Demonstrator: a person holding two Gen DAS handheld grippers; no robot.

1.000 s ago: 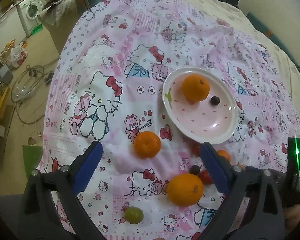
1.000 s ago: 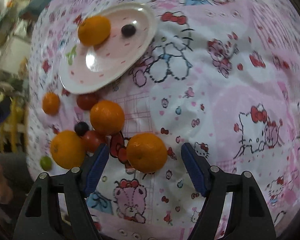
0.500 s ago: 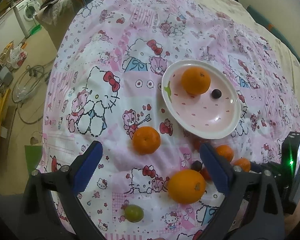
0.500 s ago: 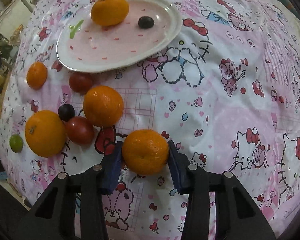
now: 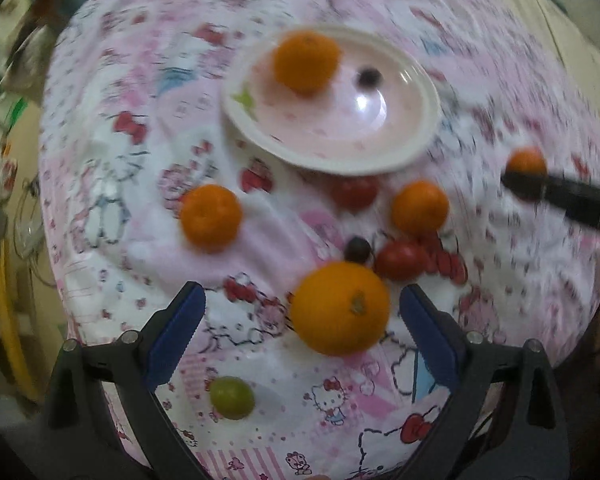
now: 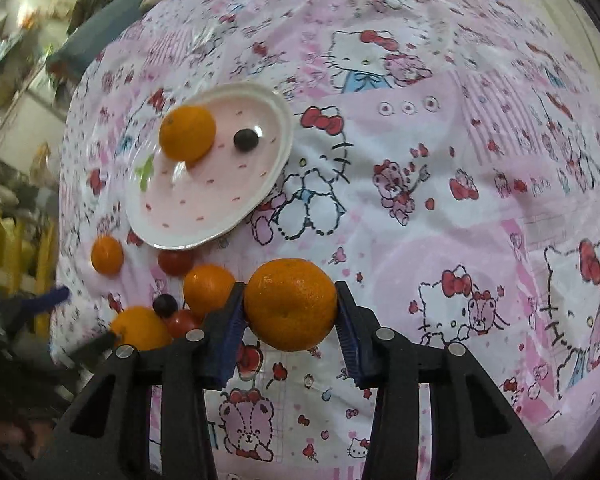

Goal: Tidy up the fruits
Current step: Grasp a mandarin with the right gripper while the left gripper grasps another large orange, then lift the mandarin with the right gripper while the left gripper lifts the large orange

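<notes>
My right gripper is shut on a mandarin and holds it above the pink cartoon blanket. The pink plate lies ahead on the left with an orange and a dark grape in it. My left gripper is open, and a large orange lies between its blue fingers, nearer the right one. Loose on the blanket are a mandarin, another mandarin, two tomatoes, a dark grape and a green grape. The plate also shows in the left wrist view.
The blanket covers a bed whose edge falls away on the left, with a cluttered floor beyond. My right gripper with its mandarin shows at the right edge of the left wrist view. The left wrist view is blurred.
My right gripper closed on the mandarin and lifted it off the blanket. My left gripper moved forward and right until the large orange lay between its open fingers.
</notes>
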